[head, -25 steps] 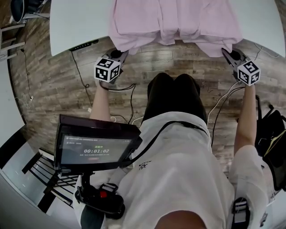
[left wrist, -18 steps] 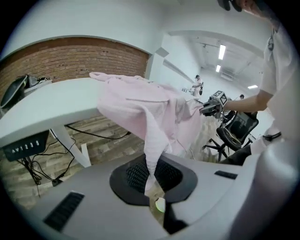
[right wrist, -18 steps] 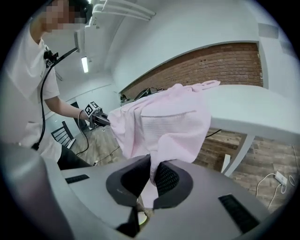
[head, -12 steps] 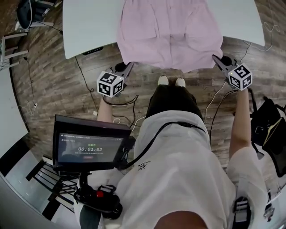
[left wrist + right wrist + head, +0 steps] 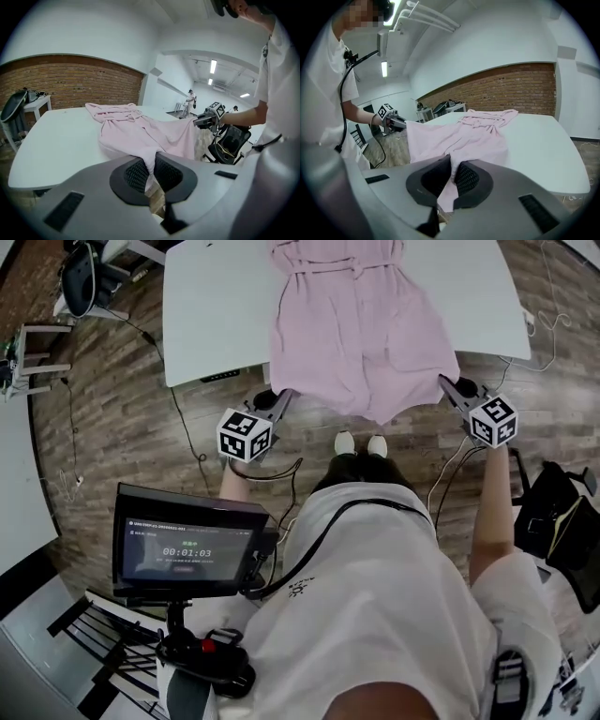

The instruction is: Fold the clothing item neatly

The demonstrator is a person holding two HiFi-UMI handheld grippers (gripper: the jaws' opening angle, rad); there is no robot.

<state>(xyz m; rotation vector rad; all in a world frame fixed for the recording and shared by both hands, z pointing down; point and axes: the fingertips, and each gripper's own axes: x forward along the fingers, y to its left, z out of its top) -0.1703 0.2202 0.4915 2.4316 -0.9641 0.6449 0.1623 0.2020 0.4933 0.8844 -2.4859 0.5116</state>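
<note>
**Position of the work.** We hold the pink garment by its near hem. It lies lengthwise on the white worktop. Its long axis runs from the worktop's near edge straight toward the far edge. The belted waist and the bunched collar end are at the far side. The hem end overhangs the near edge and is held in the air, clear of the surface.

**State of the claws.** The left claw is clenched on the left hem corner, with a fold of pink cloth pinched between its pads. The right claw is clenched on the right hem corner in the same way. The hem is stretched between them and sags slightly at its middle.

**Governing relation.** Nearly the whole garment lies ahead of both claws, toward the far edge. Each claw sits at its own corner, level with the other, so neither is nearer. We judge that the next move carries both corners forward along the long axis, parallel and in step, or the fold will skew.

**Appearance.** The cloth is thin, pale and softly creased. A tie band crosses the waist. We expect it to drape and slide readily.
</note>
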